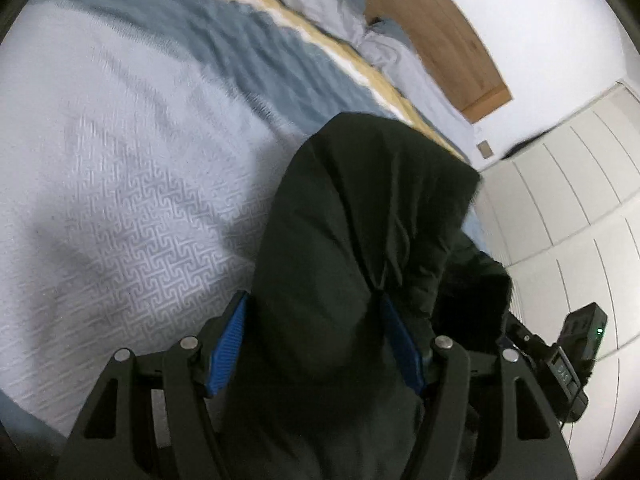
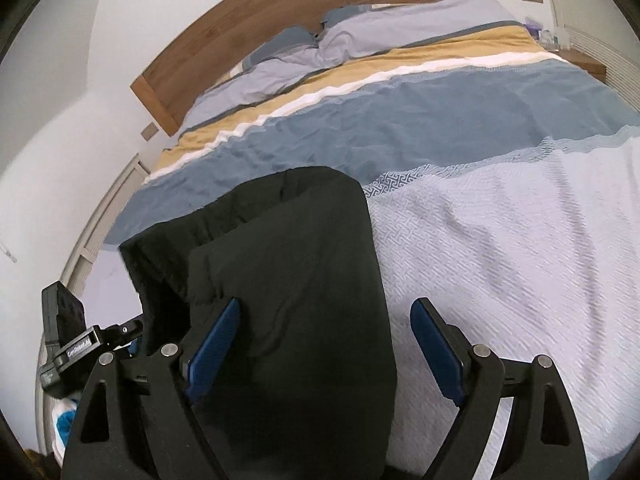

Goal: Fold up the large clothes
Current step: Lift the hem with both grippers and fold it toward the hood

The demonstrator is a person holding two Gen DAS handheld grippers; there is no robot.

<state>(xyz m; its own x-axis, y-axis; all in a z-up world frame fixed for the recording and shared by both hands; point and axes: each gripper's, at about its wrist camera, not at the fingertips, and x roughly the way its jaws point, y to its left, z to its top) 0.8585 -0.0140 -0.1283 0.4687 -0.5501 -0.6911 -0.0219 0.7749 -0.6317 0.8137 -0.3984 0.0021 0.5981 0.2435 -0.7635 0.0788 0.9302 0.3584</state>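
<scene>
In the left wrist view, the left gripper [image 1: 316,344] reaches forward from six o'clock, and its two blue pads [image 1: 230,344] press on either side of a thick bunch of a black padded garment [image 1: 360,208], probably a coat or jacket, so this gripper holds the cloth at a middling width. The garment rises from the jaws toward twelve o'clock in a bulky, rounded fold and spills toward four o'clock, where part of the other gripper's black body shows at the edge. Beneath it lies a bed [image 1: 132,208] with a pale patterned bedspread from eight to eleven o'clock, blue, white and mustard stripes above, pillows [image 1: 332,4] at one o'clock and a wooden headboard [image 1: 436,24] beyond. In the right wrist view, the right gripper [image 2: 324,344] stands wide. Its nine o'clock pad touches the same black garment, but its three o'clock pad stands clear of the cloth with bedspread showing between, so nothing is clamped. The garment lies from six o'clock up to the centre, sagging toward nine o'clock. Judging from this, folding is under way: the garment is doubled over and bunched, not yet a flat, tidy stack; releasing, smoothing and further folds appear to remain.
</scene>
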